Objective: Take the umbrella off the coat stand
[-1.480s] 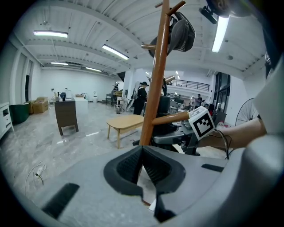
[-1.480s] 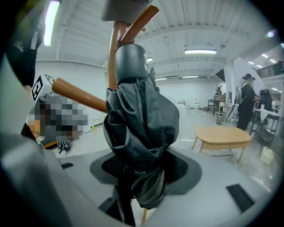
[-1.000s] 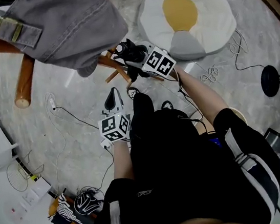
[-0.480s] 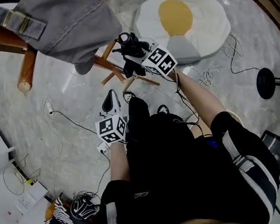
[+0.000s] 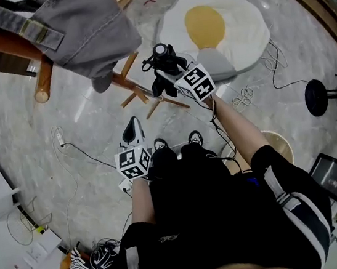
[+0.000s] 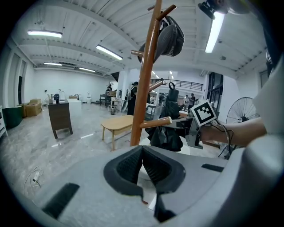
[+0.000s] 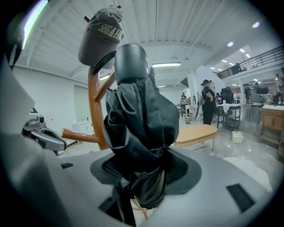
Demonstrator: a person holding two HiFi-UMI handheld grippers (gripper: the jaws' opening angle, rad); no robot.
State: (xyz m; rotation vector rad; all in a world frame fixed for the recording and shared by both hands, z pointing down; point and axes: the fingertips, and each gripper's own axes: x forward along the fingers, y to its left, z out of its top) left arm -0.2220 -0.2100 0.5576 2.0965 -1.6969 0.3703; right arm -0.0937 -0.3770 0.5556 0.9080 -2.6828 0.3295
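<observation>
A folded black umbrella stands upright between the jaws of my right gripper, which is shut on it. In the right gripper view the umbrella fills the middle and the pads press its lower folds. The wooden coat stand rises just behind it, with a grey cap on top. From the left gripper view the umbrella hangs beside the end of a lower peg of the stand. Whether it touches the peg I cannot tell. My left gripper is lower and nearer me, shut and empty.
A grey garment drapes over the stand's top in the head view. An egg-shaped floor cushion lies beyond the stand's splayed legs. Cables trail on the floor, a black stool stands right, a low wooden table farther off.
My right gripper has risen and rolled with the umbrella still in its jaws, shifting it a little beside the stand. The left gripper has stayed where it was.
</observation>
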